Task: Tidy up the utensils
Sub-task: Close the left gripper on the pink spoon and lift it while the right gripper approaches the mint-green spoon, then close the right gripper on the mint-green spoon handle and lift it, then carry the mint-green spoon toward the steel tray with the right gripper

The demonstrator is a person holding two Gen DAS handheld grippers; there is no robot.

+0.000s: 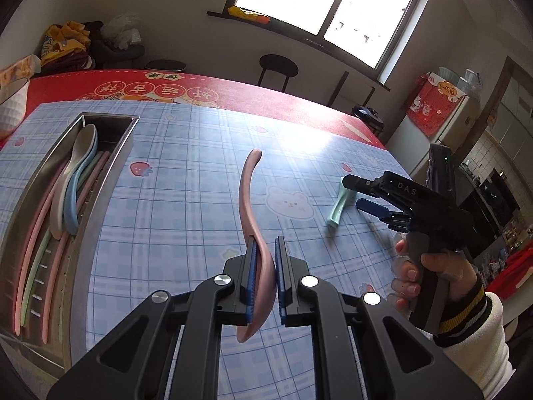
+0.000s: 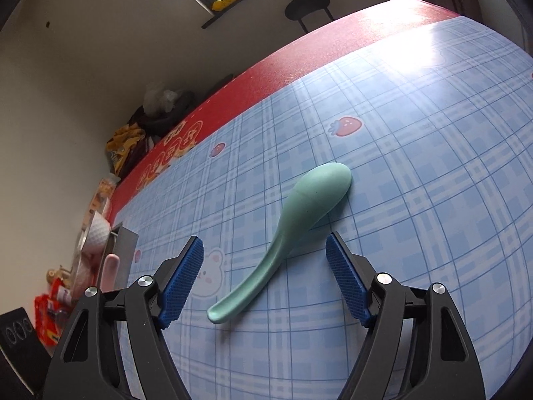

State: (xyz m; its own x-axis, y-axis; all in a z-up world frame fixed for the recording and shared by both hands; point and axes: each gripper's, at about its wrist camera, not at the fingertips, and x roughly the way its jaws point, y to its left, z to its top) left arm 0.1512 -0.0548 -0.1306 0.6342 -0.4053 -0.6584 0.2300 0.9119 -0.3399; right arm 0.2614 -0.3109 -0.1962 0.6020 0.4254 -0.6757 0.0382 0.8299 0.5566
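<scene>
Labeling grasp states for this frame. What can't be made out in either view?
- Left wrist: pink spoon bowl partly hidden between the left gripper fingers.
- Left wrist: green spoon bowl hidden behind the right gripper.
- Right wrist: metal tray contents cut off.

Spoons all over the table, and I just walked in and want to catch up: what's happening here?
A person is sorting spoons into a metal tray using handheld tongs. The left tongs are shut on a pink spoon, held above the blue checked tablecloth. The right tongs stand open around the handle of a green spoon lying on the cloth, not gripping it. Several spoons and pastel sticks already lie in the tray.
</scene>
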